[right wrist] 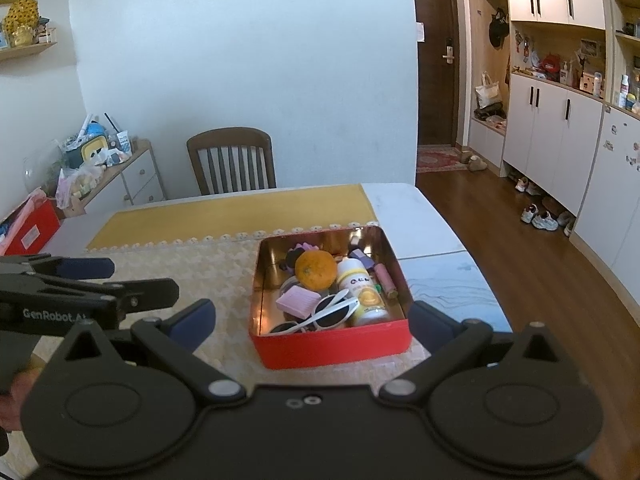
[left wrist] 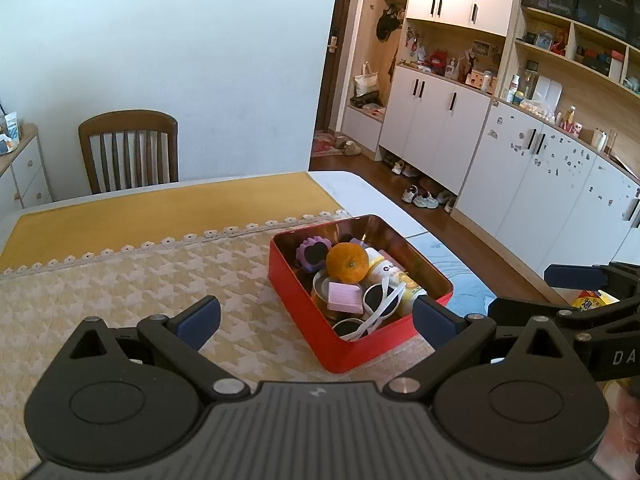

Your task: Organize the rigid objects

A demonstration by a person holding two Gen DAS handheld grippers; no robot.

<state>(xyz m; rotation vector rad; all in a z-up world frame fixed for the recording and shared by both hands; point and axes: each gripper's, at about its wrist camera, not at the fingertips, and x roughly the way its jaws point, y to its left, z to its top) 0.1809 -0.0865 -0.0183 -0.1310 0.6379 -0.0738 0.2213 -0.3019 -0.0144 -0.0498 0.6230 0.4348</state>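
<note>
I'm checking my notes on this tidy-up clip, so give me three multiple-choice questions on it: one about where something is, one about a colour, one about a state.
1. Where is the orange?
A. on the chair
B. inside the tin
C. on the floor

2. What colour is the outside of the tin?
A. red
B. green
C. black

3. How is the right gripper?
A. shut on the sunglasses
B. shut on nothing
C. open, holding nothing

Answers:
1 B, it lies among the other items within the tin's walls.
2 A, both views show red outer walls.
3 C, its jaws stand wide apart with only the tin beyond them.
</note>
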